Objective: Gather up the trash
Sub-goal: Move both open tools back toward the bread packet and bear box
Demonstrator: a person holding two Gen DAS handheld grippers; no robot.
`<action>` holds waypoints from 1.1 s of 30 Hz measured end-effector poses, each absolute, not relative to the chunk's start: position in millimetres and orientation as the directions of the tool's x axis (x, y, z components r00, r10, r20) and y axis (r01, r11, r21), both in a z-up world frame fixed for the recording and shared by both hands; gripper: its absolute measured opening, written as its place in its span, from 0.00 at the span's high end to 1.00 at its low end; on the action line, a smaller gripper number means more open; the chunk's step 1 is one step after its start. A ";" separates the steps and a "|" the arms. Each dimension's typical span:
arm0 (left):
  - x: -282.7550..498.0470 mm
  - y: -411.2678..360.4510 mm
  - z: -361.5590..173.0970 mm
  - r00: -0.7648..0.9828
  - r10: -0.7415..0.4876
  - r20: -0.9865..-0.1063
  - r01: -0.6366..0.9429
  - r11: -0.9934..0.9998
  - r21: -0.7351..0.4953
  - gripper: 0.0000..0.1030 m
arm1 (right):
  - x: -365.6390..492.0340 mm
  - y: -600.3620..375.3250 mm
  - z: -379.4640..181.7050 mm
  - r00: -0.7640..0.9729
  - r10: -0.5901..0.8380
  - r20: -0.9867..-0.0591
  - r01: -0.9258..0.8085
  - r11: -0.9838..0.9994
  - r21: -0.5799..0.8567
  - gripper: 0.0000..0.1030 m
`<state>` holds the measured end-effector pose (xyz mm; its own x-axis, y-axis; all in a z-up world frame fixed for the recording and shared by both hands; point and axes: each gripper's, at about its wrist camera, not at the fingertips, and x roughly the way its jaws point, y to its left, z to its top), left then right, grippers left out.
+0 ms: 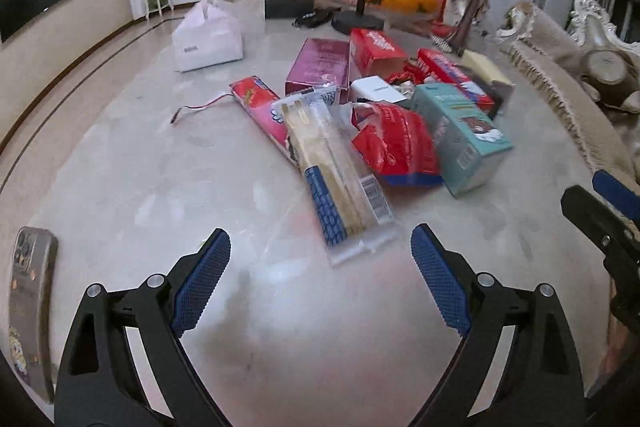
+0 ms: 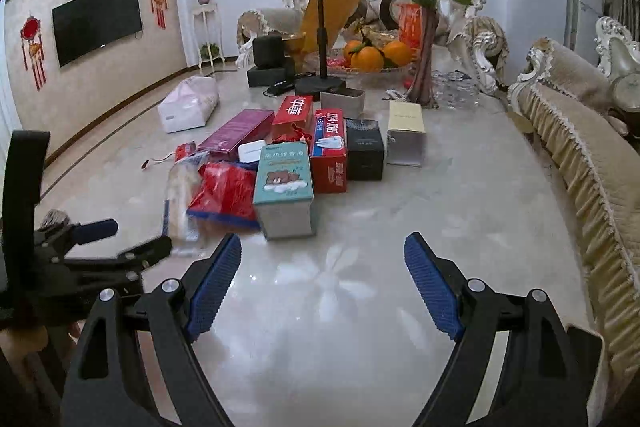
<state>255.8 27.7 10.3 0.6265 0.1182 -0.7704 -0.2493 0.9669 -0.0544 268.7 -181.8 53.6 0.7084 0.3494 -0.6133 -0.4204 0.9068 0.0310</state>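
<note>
A heap of trash lies mid-table: a clear chopstick packet (image 1: 340,179), a red torn bag (image 1: 394,143), a teal box (image 1: 464,135), a maroon box (image 1: 320,65), red boxes (image 1: 376,51) and a pink-red packet (image 1: 260,107). My left gripper (image 1: 320,279) is open and empty, just short of the chopstick packet's near end. In the right wrist view my right gripper (image 2: 322,283) is open and empty, short of the teal box (image 2: 284,187), with the red bag (image 2: 228,193), a red box (image 2: 330,157), a black box (image 2: 365,149) and a cream box (image 2: 406,133) beyond.
A phone (image 1: 30,307) lies at the table's left edge. A white plastic bag (image 1: 208,39) sits far left, a red wire (image 1: 200,107) near it. A phone stand (image 2: 322,27), fruit tray (image 2: 372,57) and rose vase (image 2: 426,67) stand at the back. A sofa (image 2: 580,155) runs along the right.
</note>
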 end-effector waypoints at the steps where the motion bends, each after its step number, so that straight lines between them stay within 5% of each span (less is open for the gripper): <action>1: 260.5 25.8 8.6 0.620 0.129 -0.774 -0.252 0.967 -0.041 0.13 | 274.7 -178.9 51.8 0.698 0.355 -0.622 -0.425 0.904 0.039 0.23; 17: 290.6 42.8 -1.9 0.574 0.155 -0.804 -0.296 0.955 -0.027 0.13 | 314.9 -142.3 36.9 0.658 0.326 -0.678 -0.462 0.887 -0.022 0.23; 28: 284.5 74.5 -1.4 0.608 0.040 -0.793 -0.228 0.965 -0.126 0.14 | 327.1 -133.4 24.8 0.644 0.293 -0.707 -0.455 0.889 -0.046 0.27; 33: 284.5 75.4 -1.3 0.606 0.027 -0.795 -0.187 0.976 -0.109 0.22 | 327.3 -132.5 23.2 0.639 0.298 -0.709 -0.461 0.886 -0.043 0.34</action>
